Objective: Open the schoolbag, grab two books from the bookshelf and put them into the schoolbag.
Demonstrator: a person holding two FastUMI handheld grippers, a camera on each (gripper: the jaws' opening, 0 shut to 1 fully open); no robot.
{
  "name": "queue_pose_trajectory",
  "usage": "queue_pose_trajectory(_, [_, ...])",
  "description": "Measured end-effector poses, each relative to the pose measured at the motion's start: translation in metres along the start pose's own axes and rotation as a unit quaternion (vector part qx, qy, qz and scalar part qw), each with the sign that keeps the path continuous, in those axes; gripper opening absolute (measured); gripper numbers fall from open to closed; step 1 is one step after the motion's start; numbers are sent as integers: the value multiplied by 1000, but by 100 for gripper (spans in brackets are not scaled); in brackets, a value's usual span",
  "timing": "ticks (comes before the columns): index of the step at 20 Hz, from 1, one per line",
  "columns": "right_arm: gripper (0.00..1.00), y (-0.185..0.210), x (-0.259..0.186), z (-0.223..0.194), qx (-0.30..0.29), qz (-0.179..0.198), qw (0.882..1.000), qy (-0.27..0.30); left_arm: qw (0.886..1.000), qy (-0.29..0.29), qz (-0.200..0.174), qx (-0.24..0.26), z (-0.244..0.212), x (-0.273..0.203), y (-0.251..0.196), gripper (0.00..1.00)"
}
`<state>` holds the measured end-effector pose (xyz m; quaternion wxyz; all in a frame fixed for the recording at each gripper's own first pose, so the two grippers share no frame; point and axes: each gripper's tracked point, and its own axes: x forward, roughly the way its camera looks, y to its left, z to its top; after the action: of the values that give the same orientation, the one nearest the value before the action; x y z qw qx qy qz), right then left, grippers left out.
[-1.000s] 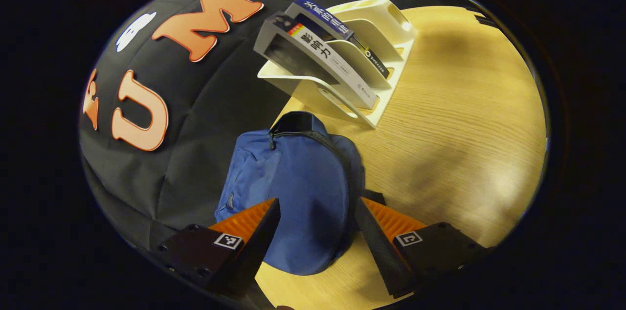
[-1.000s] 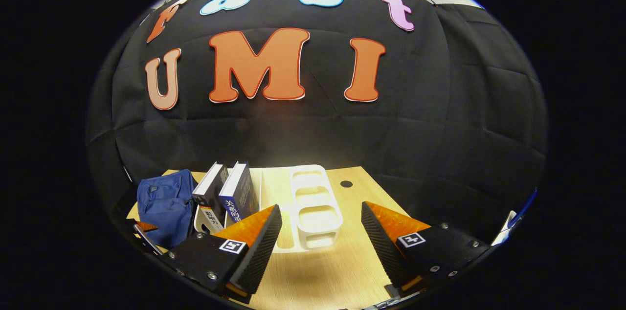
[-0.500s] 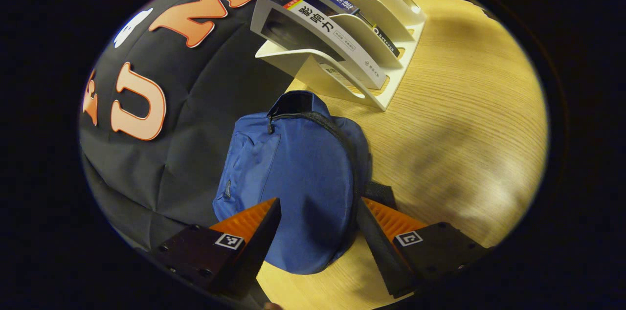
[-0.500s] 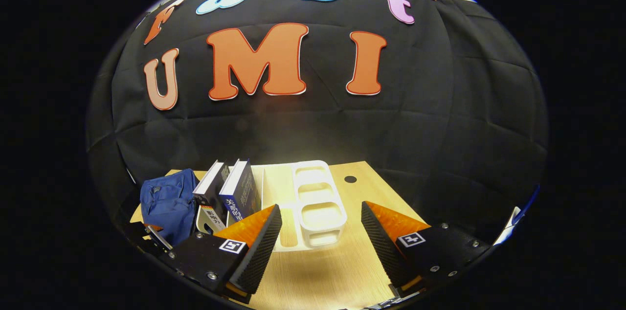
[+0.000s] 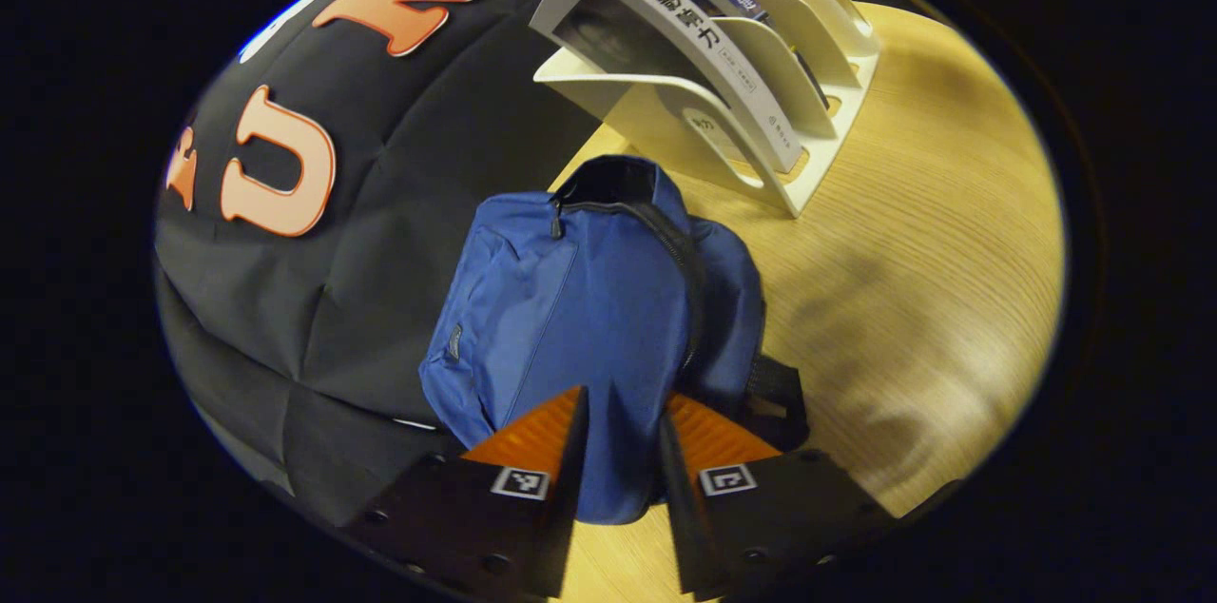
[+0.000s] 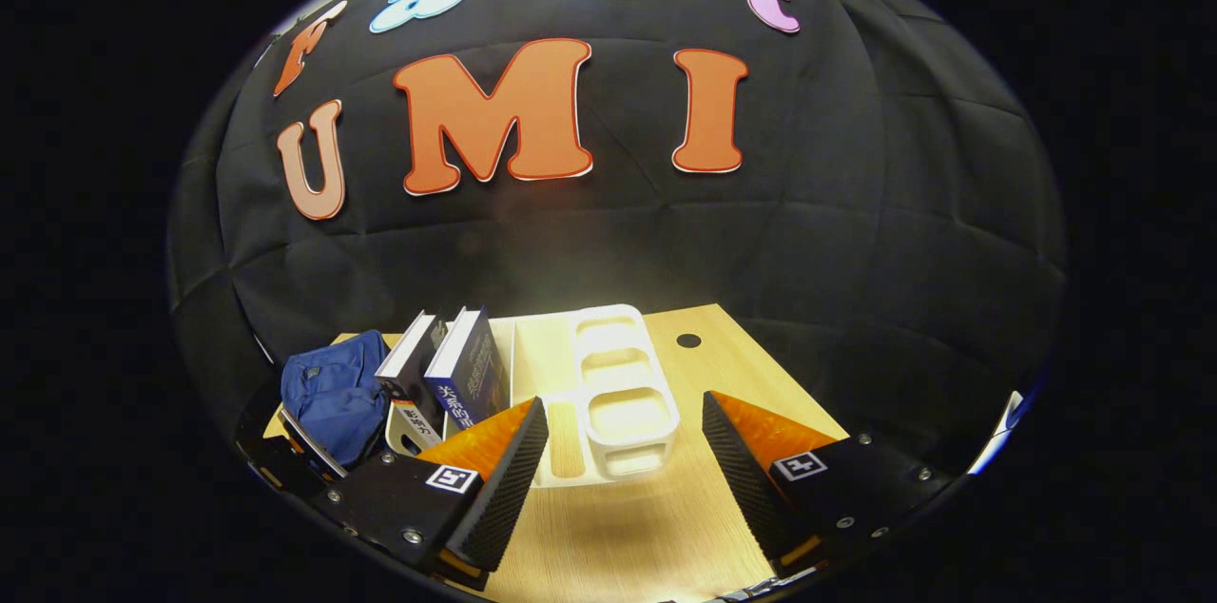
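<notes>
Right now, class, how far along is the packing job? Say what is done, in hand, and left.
Done: nothing yet; the schoolbag's zipper looks closed. In hand: the left gripper is narrowed around the bag's near end. Left: open it, then move both books from the bookshelf; the right gripper is open.

Left tool fingers narrowed around blue schoolbag's near edge

A light wood-grain bench carries a blue schoolbag near its back edge and, just beside it, a white bookshelf with slanted dividers. A small dark round hole marks the bench's far corner.
</notes>
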<state>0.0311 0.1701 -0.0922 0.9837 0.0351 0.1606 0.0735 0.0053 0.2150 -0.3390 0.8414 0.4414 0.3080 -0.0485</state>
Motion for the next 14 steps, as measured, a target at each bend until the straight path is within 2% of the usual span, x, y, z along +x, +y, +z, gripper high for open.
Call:
queue_pose_trajectory(2, [97,-1,1,1,0,0,1000,0,1000,2,2,14,-1,1,-2,27])
queue_pose_trajectory(3, [97,-1,2,0,-1,2,1000,1,1000,2,-15,14,-1,3,-7,5])
queue_pose_trajectory(4, [97,0,3,0,-2,4,1000,1,999,-1,-39,14,1,7,-16,3])
queue_pose_trajectory(7, [97,1,4,-1,-1,10,1000,1,998,13,-67,17,0,7,-17,0])
queue_pose_trajectory(8, [97,0,5,0,2,12,1000,1,997,17,-74,18,1,7,-16,9])
queue_pose_trajectory(9, [97,0,6,1,8,15,1000,2,996,21,-83,19,3,6,-15,1])
queue_pose_trajectory(11, [97,8,6,5,24,34,999,4,991,37,-123,25,3,4,-17,1])
queue_pose_trajectory(14, [97,19,5,7,23,55,998,5,985,23,-169,21,12,-3,-6,0])
